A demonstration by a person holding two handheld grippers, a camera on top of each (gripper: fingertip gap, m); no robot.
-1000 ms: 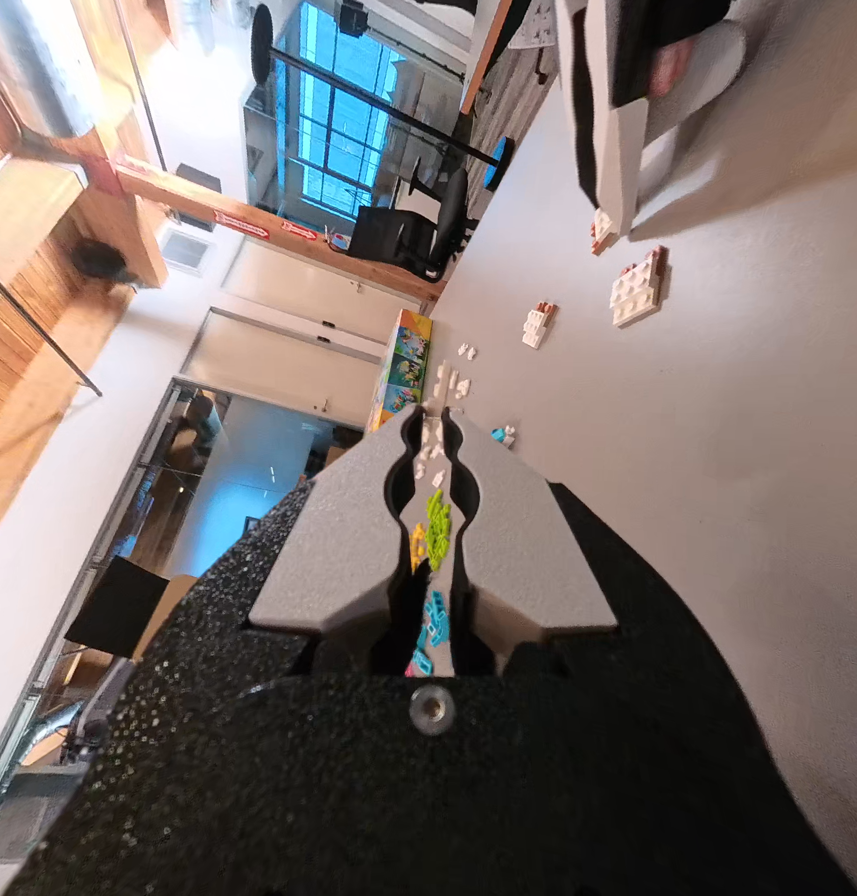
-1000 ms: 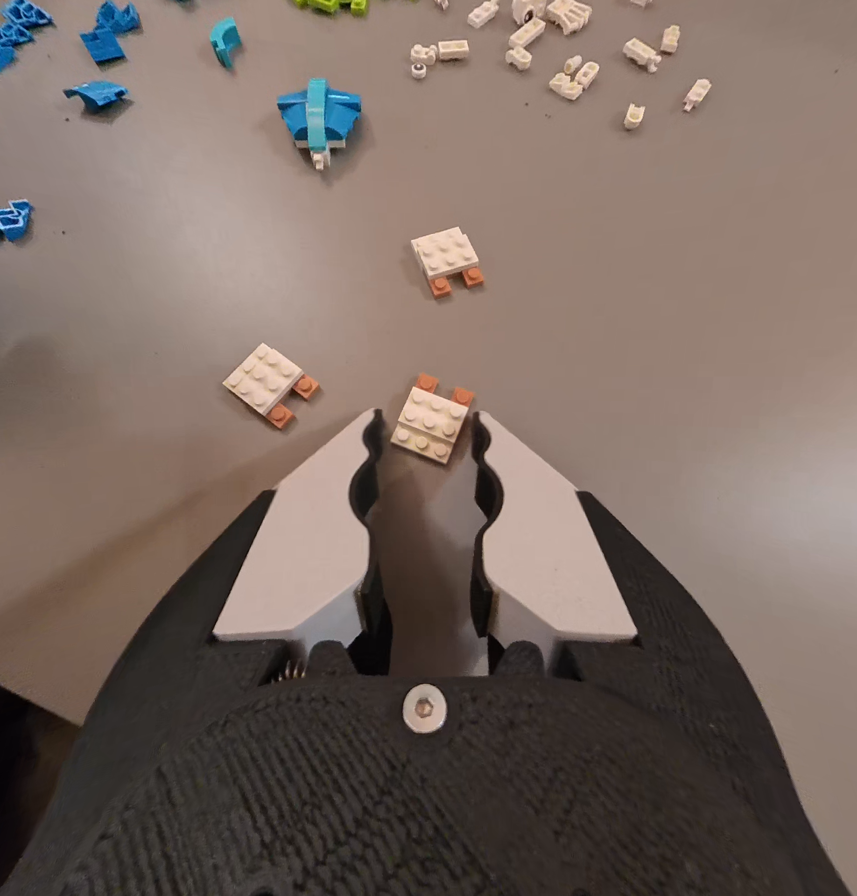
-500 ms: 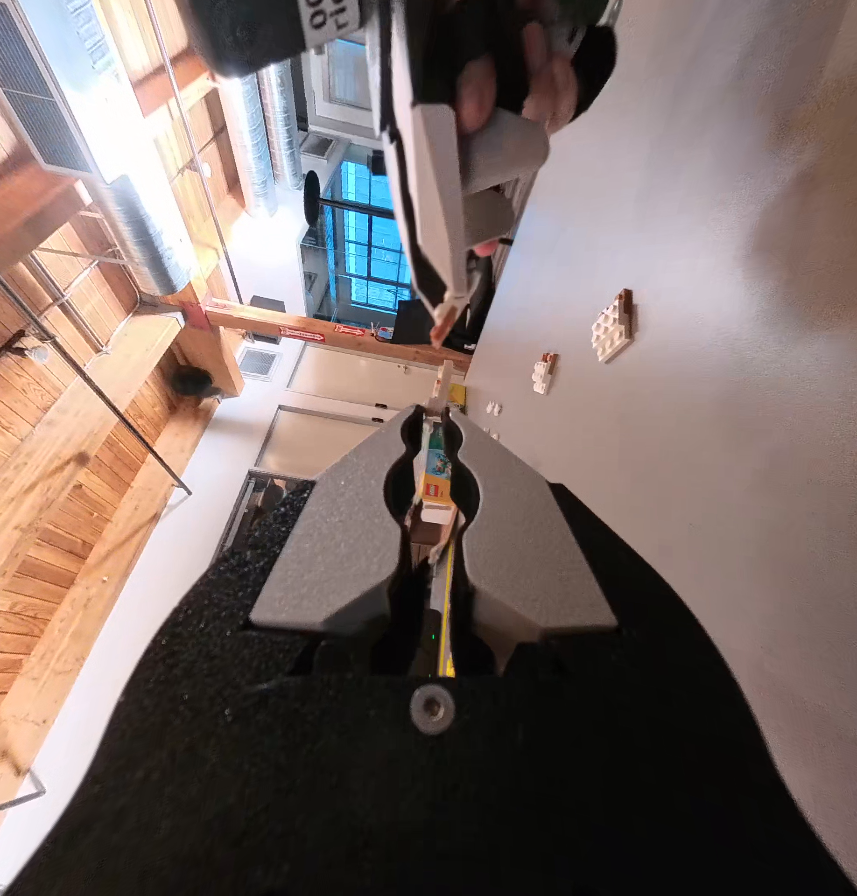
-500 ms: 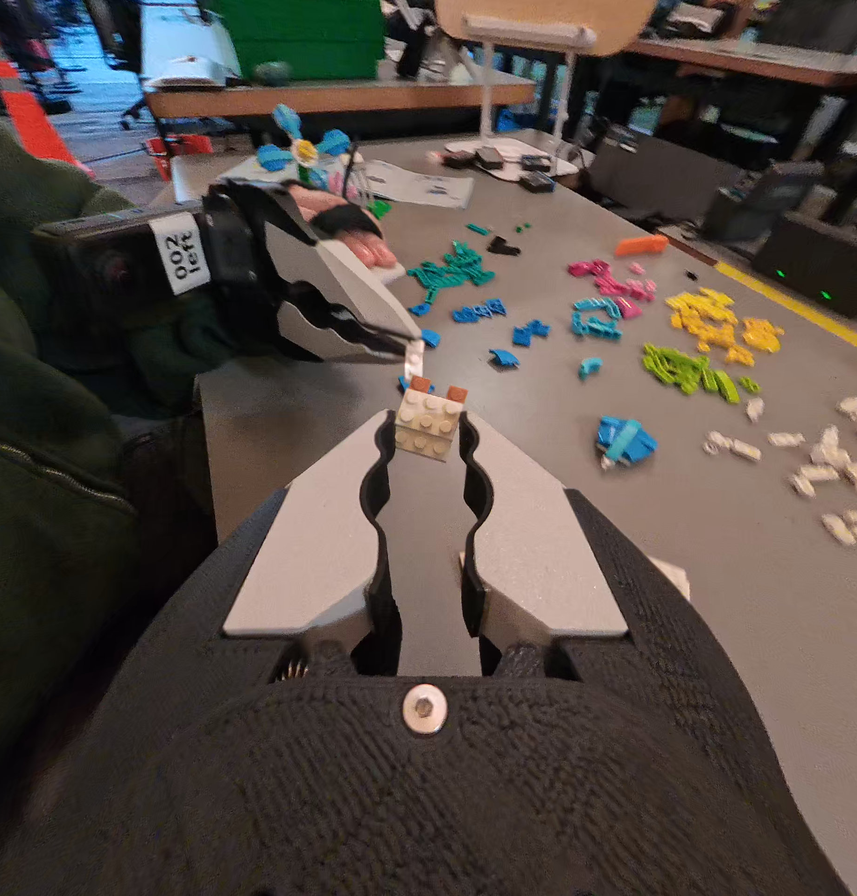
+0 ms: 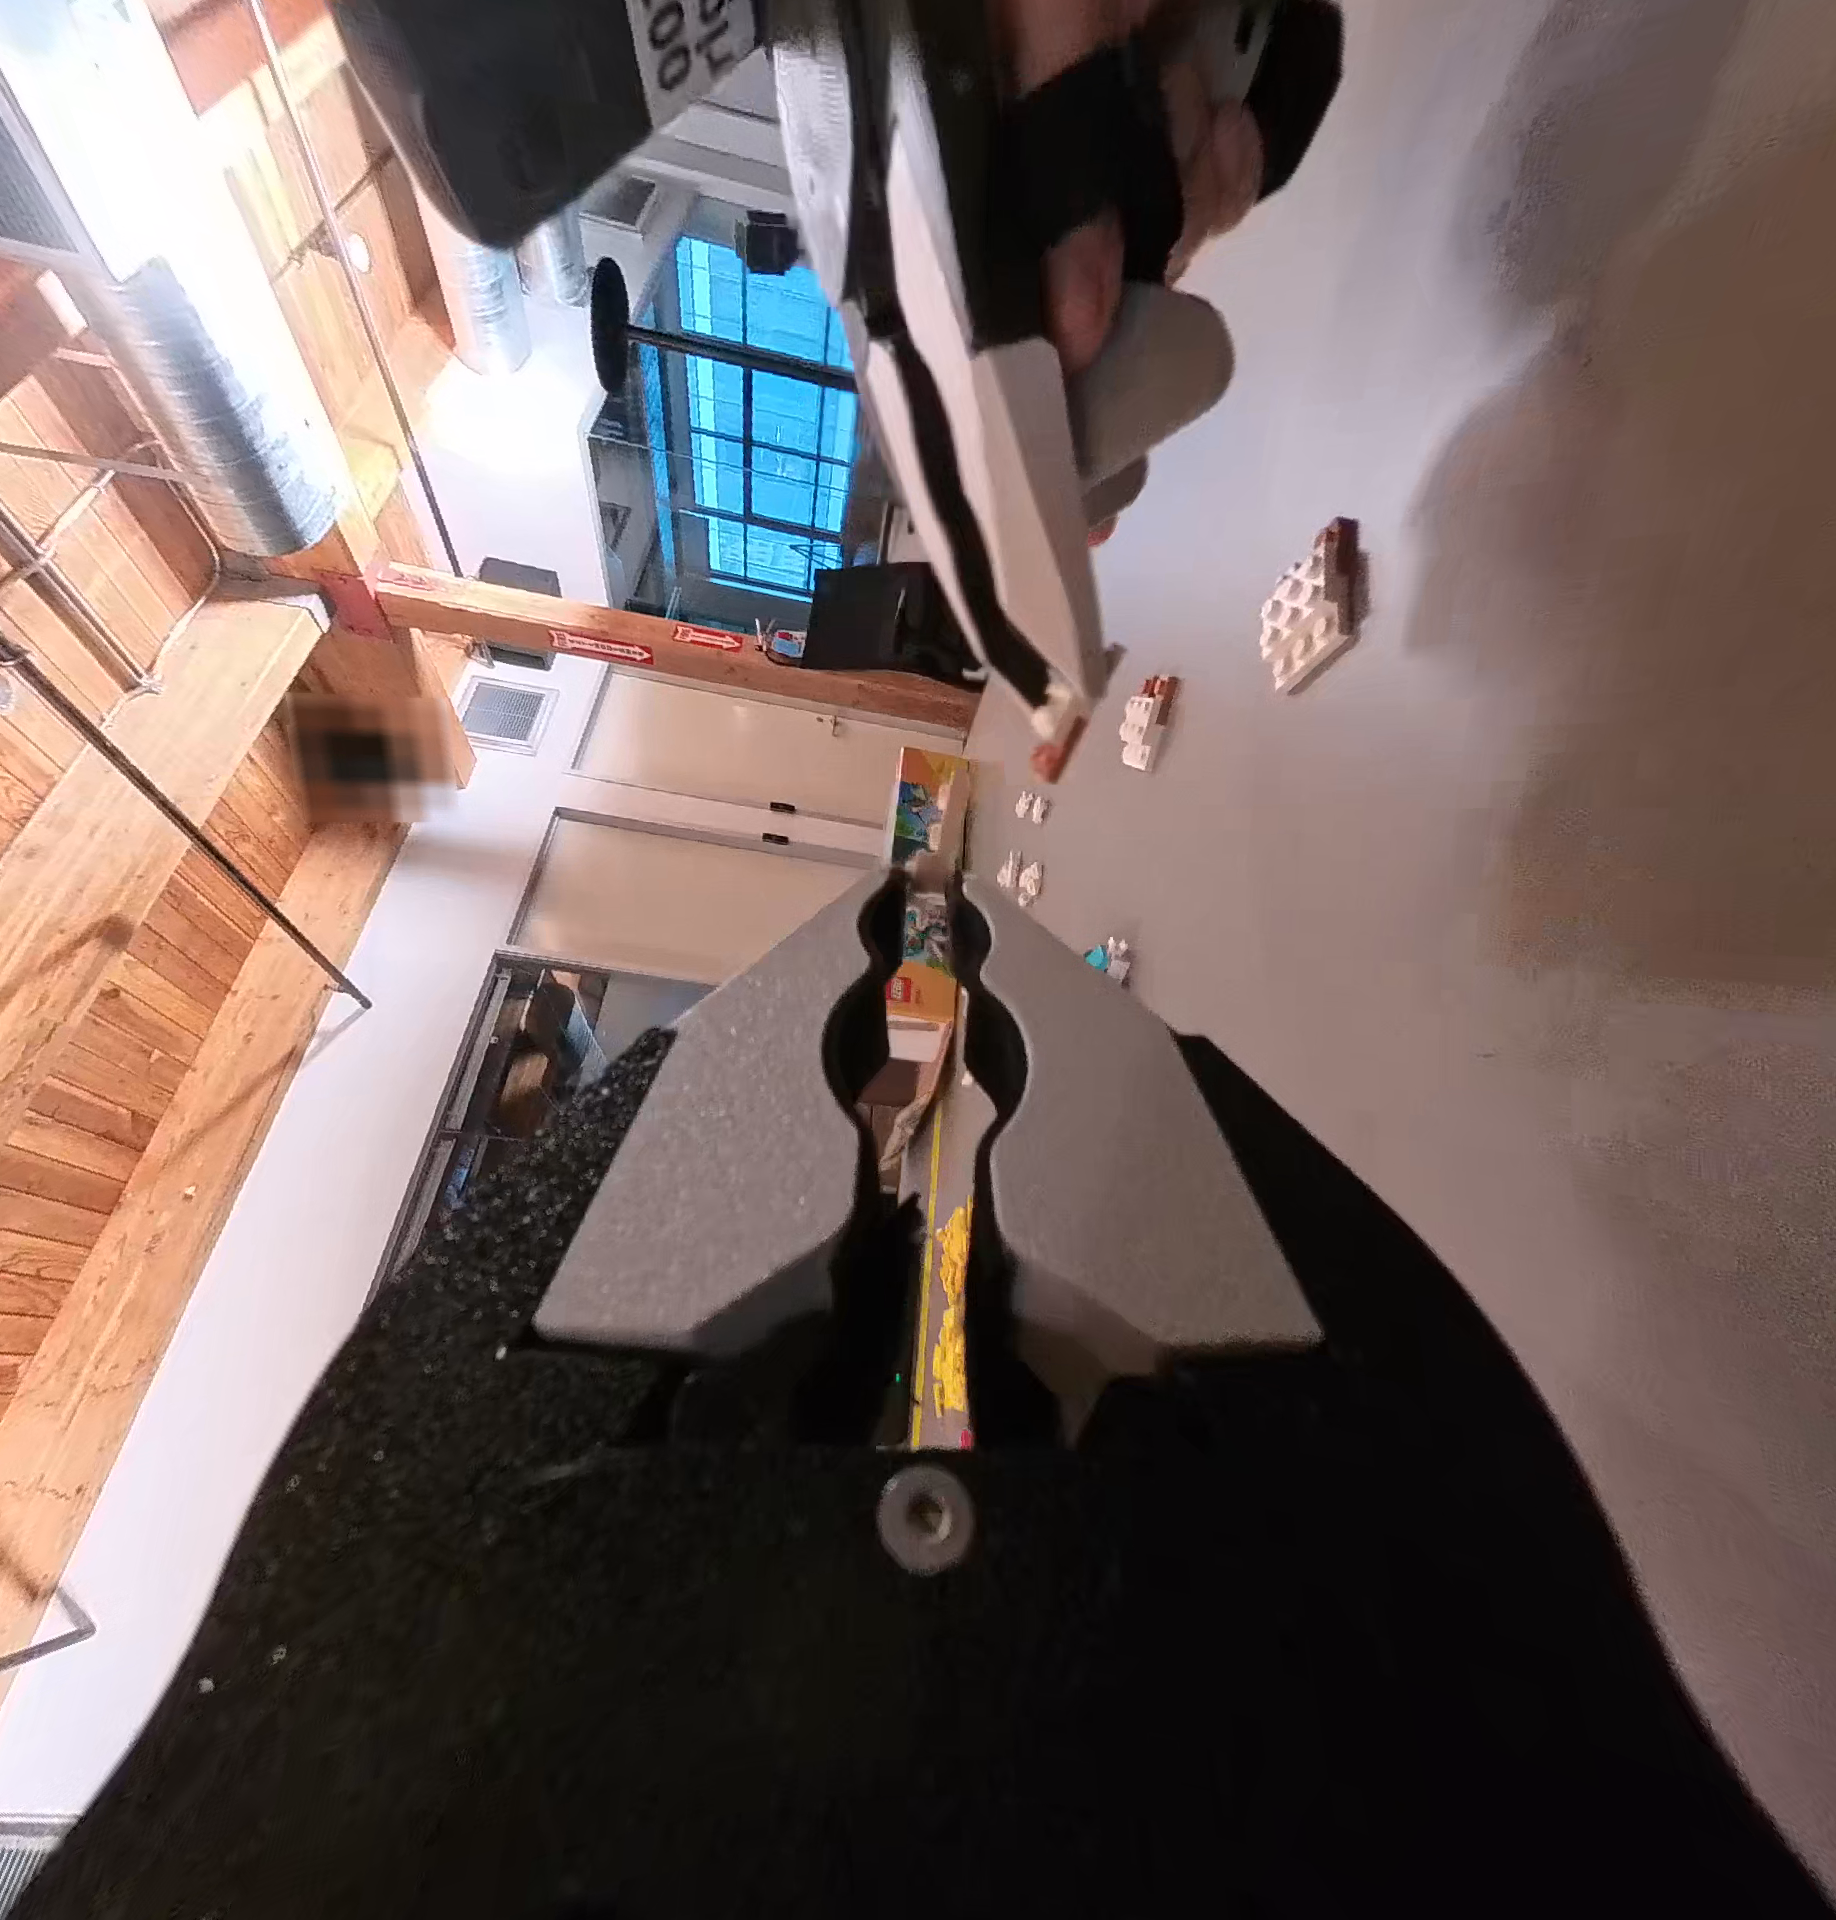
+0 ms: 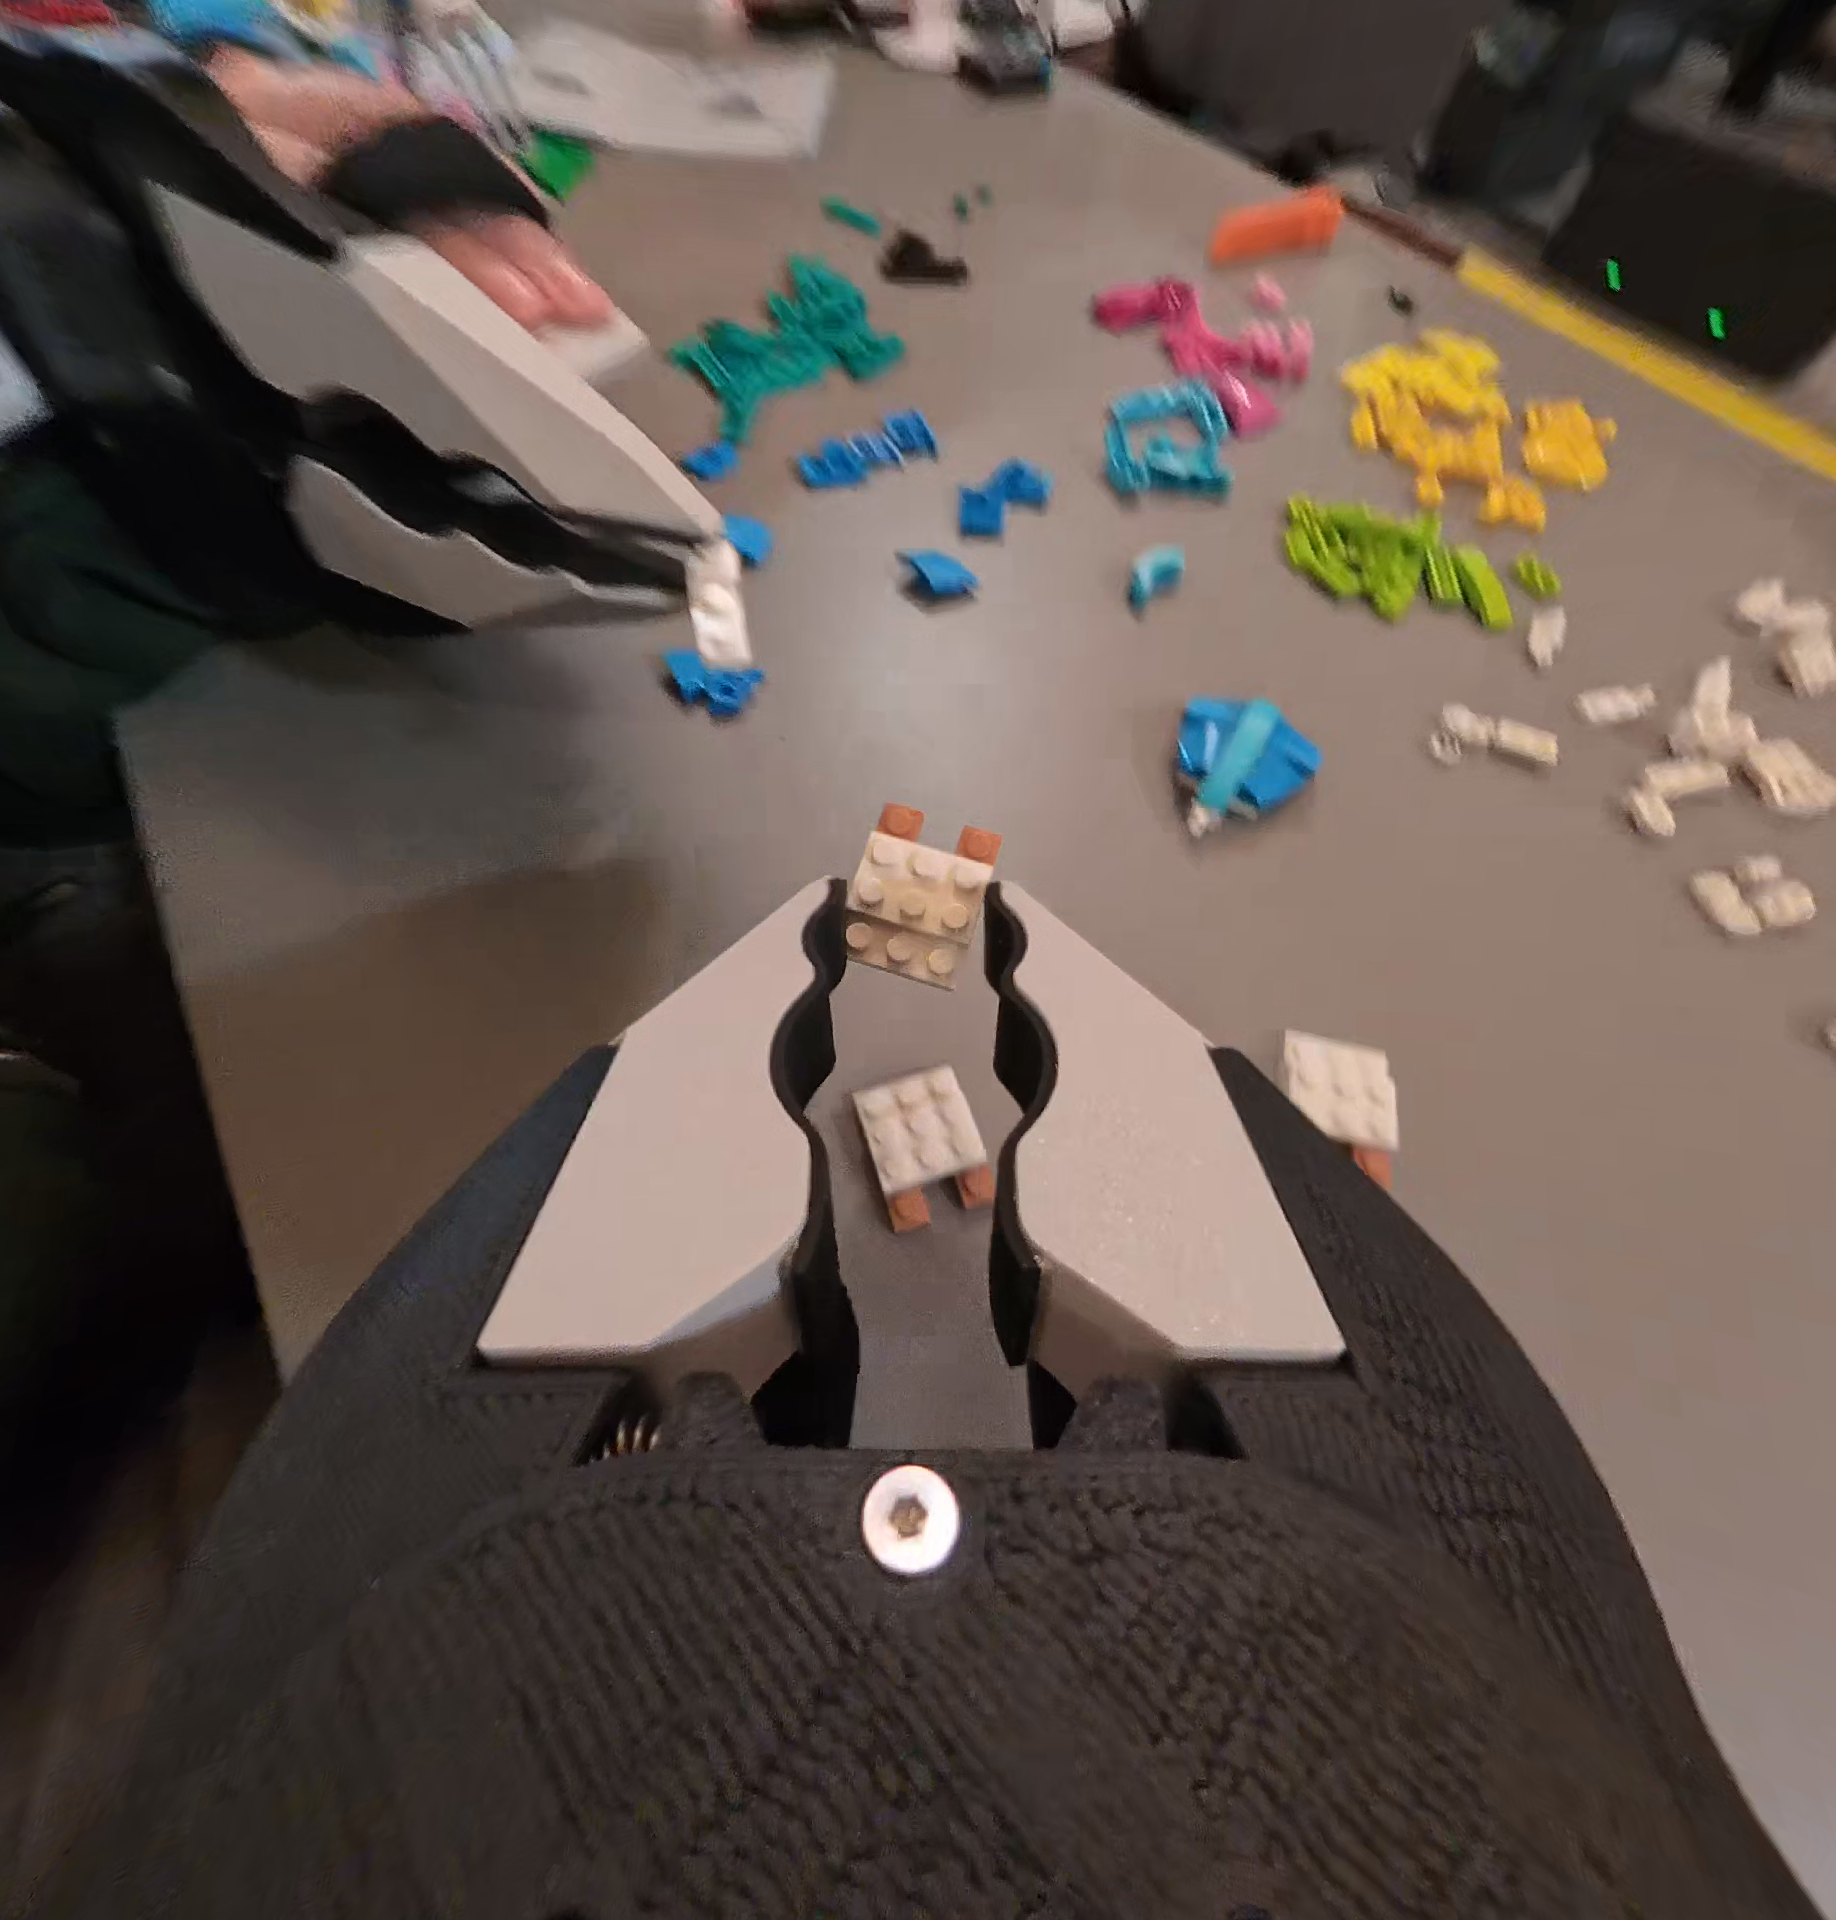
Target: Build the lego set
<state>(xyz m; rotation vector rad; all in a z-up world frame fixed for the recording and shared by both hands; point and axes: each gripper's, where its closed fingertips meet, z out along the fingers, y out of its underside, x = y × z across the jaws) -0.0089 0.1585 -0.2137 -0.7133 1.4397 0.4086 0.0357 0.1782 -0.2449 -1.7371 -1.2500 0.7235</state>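
White studded plates with two brown feet (image 6: 919, 899) sit clamped between the right gripper (image 6: 912, 914) fingertips, lifted above the smooth grey table (image 6: 581, 810) with bare surface beneath; the left gripper (image 6: 708, 582) pinches a small white plate (image 6: 716, 608) near blue bricks (image 6: 711, 681). Two similar white assemblies (image 6: 919, 1127) lie below; sorted coloured piles (image 6: 1454, 416) crowd the far side.

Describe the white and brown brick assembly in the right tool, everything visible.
The white studded brick assembly with two brown end pieces looks like plastic: stacked white plates, the two small brown pieces projecting from its far edge. It sits slightly tilted, lifted above the grey tabletop, gripped at its sides by the right tool at the fingertips.
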